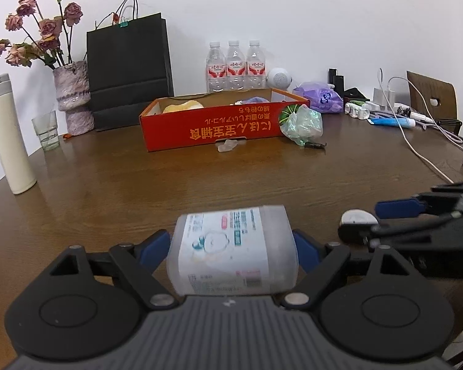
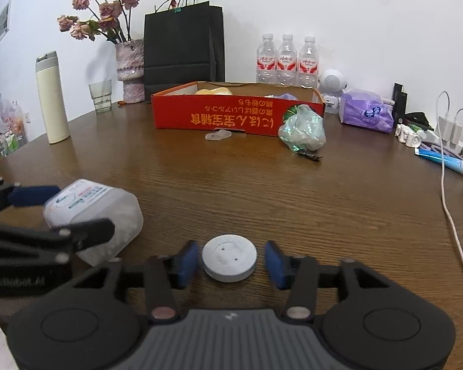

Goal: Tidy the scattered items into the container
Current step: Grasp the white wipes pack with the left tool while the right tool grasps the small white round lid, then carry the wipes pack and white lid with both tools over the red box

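Note:
A translucent plastic jar (image 1: 228,240) with a printed label lies on its side on the wooden table, between the blue pads of my left gripper (image 1: 231,246). The pads stand wide, close beside its two ends, and I see no squeeze. In the right wrist view the same jar (image 2: 114,209) and left gripper (image 2: 74,212) sit at the left. My right gripper (image 2: 231,260) is open around a round white cap (image 2: 230,256), with a gap on each side. The red cardboard box (image 1: 200,129) stands farther back, with yellow and pale items inside.
A crumpled green bag (image 2: 302,129), a clear scrap (image 2: 217,135) and a dark clip (image 2: 308,155) lie by the box front. A thermos (image 2: 52,98), a glass (image 2: 101,95), a vase, a black bag and bottles line the back. A white cable (image 2: 453,225) runs along the right.

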